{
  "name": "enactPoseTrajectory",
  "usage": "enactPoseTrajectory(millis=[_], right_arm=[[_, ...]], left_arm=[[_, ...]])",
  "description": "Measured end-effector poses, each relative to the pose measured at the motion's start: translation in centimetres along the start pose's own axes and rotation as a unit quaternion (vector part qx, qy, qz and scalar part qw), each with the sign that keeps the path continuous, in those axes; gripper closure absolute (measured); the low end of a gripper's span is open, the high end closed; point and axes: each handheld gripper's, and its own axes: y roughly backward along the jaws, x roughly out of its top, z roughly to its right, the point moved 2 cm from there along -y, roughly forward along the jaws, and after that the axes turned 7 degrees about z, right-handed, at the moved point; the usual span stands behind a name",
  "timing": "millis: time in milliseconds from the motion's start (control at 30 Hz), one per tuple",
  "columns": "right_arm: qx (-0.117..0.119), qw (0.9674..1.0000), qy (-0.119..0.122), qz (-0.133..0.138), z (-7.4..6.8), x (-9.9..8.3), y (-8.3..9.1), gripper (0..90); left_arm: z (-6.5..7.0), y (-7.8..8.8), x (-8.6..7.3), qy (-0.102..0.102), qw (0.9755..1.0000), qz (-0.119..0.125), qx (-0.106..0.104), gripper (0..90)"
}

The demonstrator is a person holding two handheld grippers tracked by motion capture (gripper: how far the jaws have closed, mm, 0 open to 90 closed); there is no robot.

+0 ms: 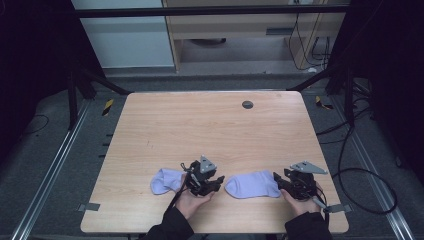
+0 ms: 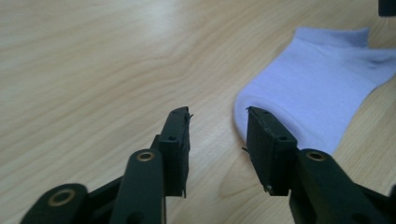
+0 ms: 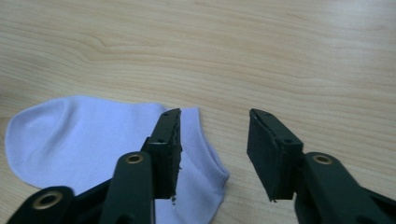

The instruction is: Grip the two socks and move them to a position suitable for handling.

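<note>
Both claws sit at the near edge of the desk (image 1: 210,120), each spread with nothing between its pads. Two pale purple socks lie flat in a row, long axes running left to right. Right sock (image 1: 252,184) lies between the claws, its cuff just beside the right claw (image 1: 287,182). Left sock (image 1: 167,180) lies left of the left claw (image 1: 216,184), seemingly touching it.

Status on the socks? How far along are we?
Done: two pale lilac socks lie flat on the wooden table, apart: left sock, right sock. In hand: nothing; left gripper and right gripper are open beside the socks, gripping neither. Left: likely pairing or stacking them; they aren't together yet.
</note>
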Motion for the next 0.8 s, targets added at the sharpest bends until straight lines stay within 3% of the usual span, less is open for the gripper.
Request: enactPoseTrajectory(millis=[167,367,800], right_arm=[[0.007,0.9999,0.013,0.005,-0.4,0.3,-0.1,44.7],[0.024,0.9996,0.014,0.01,-1.3,0.8,0.0,37.8],[0.056,0.9978,0.034,0.012,-4.3,2.2,-0.1,37.4]], left_arm=[[-2.1,2.2,0.6,0.016,0.9995,0.02,0.016,49.5],[-4.5,4.7,0.4,0.012,0.9987,0.028,0.041,44.2],[-9.1,9.2,-2.7,0.037,0.9954,0.032,0.083,40.9]])
